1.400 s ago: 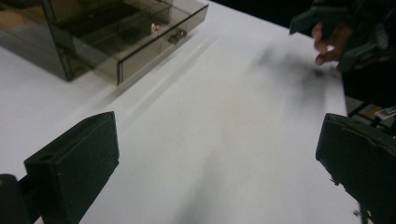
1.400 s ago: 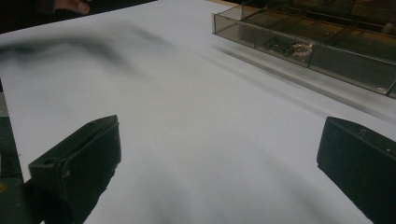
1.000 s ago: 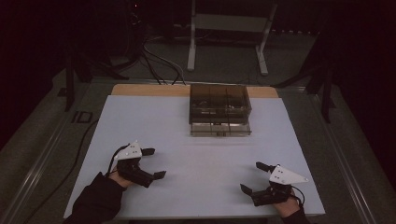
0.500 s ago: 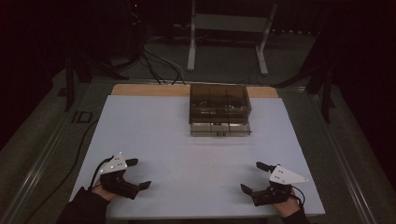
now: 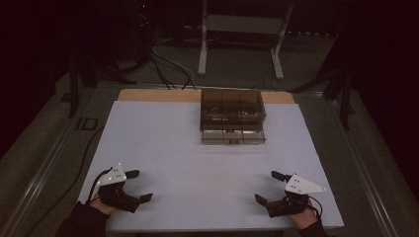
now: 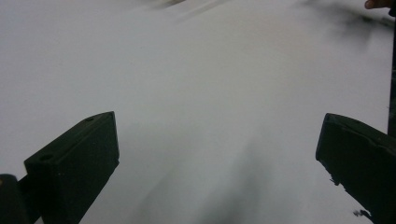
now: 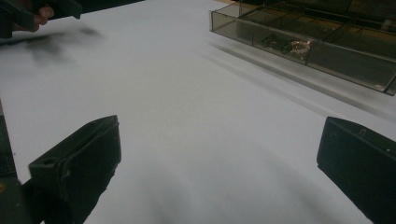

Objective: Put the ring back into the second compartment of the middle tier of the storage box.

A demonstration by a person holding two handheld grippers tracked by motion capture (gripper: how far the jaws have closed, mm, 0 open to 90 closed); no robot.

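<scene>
We see the left gripper point(image 5: 137, 186) low over the near left corner of the white counter point(image 5: 197, 163), its jaws spread wide apart with nothing between them; in the left gripper view they frame bare white surface. The right gripper point(image 5: 269, 187) sits near the near right corner, jaws likewise wide apart and empty. We find the smoky clear organizer box point(image 5: 232, 116) at the middle of the counter's far edge, well apart from both grippers, with one drawer point(image 5: 233, 137) pulled out toward the near side. In the right gripper view, that box point(image 7: 317, 42) lies ahead to the upper right, and small metal parts point(image 7: 289, 45) rest in one of its compartments; we cannot tell what they are.
</scene>
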